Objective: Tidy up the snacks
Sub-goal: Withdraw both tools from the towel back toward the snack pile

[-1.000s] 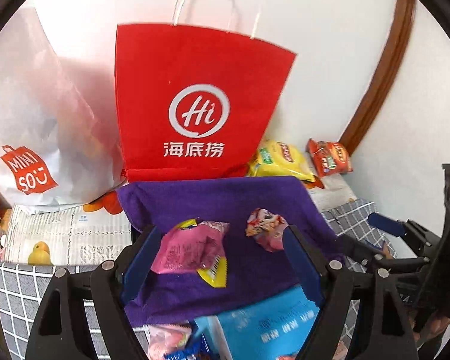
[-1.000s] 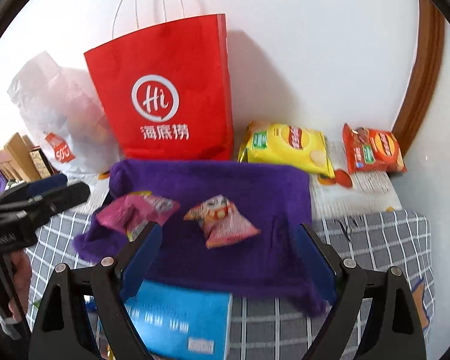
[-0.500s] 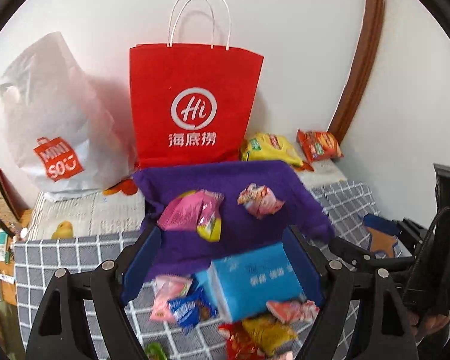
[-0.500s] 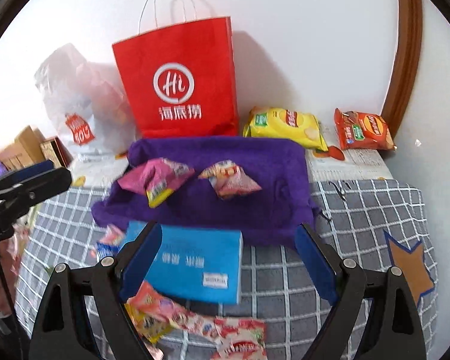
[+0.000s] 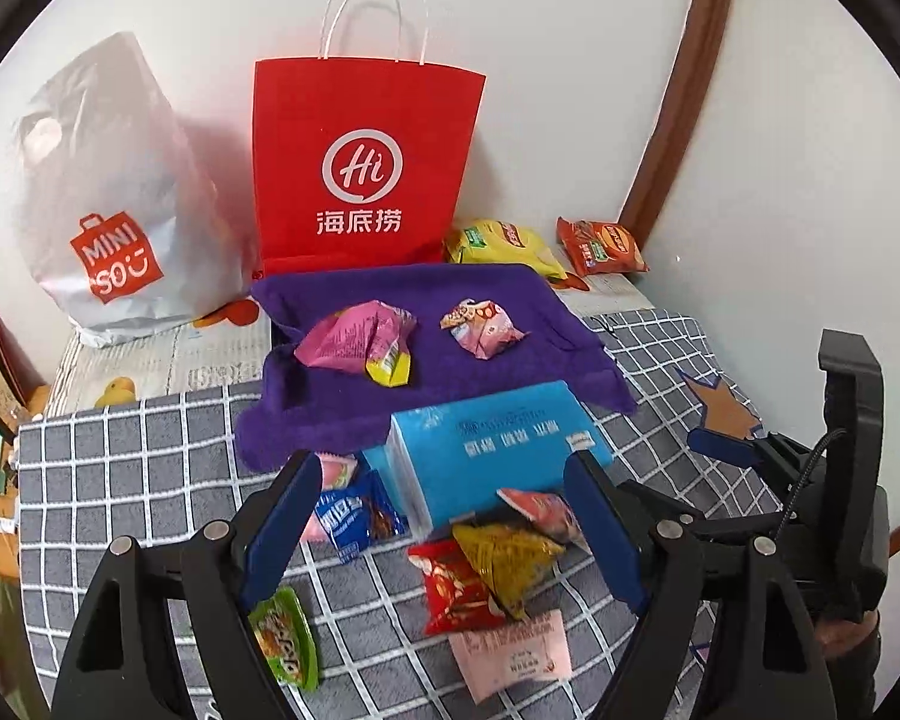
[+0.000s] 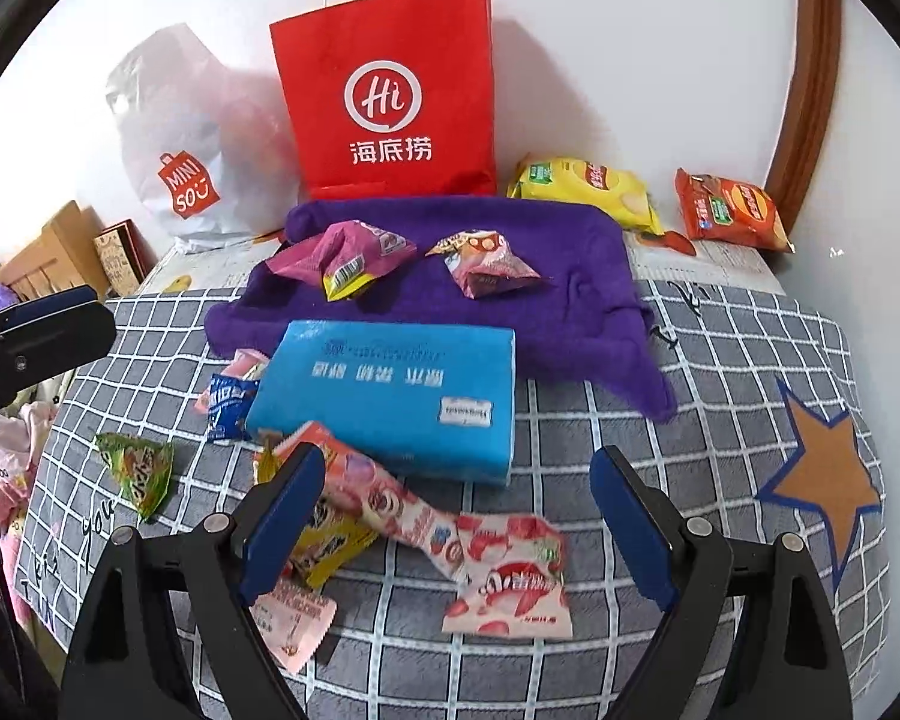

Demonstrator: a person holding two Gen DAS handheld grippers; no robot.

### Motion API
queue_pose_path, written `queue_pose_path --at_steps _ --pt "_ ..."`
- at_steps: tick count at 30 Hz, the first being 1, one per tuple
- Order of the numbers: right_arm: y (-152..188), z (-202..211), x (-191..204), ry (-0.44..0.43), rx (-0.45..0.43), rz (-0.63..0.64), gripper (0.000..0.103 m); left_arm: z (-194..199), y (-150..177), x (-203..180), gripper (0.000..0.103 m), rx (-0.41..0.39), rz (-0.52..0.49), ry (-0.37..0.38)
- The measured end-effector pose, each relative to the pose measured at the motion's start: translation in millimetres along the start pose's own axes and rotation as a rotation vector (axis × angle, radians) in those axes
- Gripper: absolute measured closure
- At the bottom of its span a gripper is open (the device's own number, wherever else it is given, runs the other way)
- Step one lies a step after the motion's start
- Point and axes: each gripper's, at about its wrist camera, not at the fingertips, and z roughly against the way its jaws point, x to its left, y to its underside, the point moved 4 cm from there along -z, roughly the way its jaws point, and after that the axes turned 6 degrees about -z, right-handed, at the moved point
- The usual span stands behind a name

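Observation:
Two snack packets, a pink one [image 5: 357, 342] and a smaller pink-white one [image 5: 480, 327], lie on a purple towel [image 5: 486, 294]. Nearer, a blue tissue pack [image 5: 492, 450] rests on the grey checked cloth [image 5: 138, 468], with several small snack packets around it: blue [image 5: 354, 516], red [image 5: 456, 588], olive-yellow [image 5: 507, 558], green [image 5: 282, 636]. My left gripper [image 5: 444, 528] hovers open over this heap, holding nothing. My right gripper [image 6: 453, 516] is open too, above a long pink strip of packets [image 6: 414, 516] and a pink-white packet [image 6: 510, 588].
A red paper bag [image 5: 360, 168] and a white plastic bag [image 5: 108, 204] stand against the back wall. A yellow chip bag [image 6: 588, 189] and an orange one [image 6: 729, 210] lie at the back right. An orange star [image 6: 828, 474] marks the cloth's right side.
Both grippers have pulled back from the purple towel toward the near side. The tissue pack and the loose packets around it have come into view. Both stay open.

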Motion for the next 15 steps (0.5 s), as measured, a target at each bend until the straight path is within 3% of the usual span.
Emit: queue_pose_path --at_steps 15 --pt "42.6 -32.3 -2.9 0.031 0.097 -0.006 0.013 -13.2 35.7 15.2 0.022 0.059 0.069 -0.002"
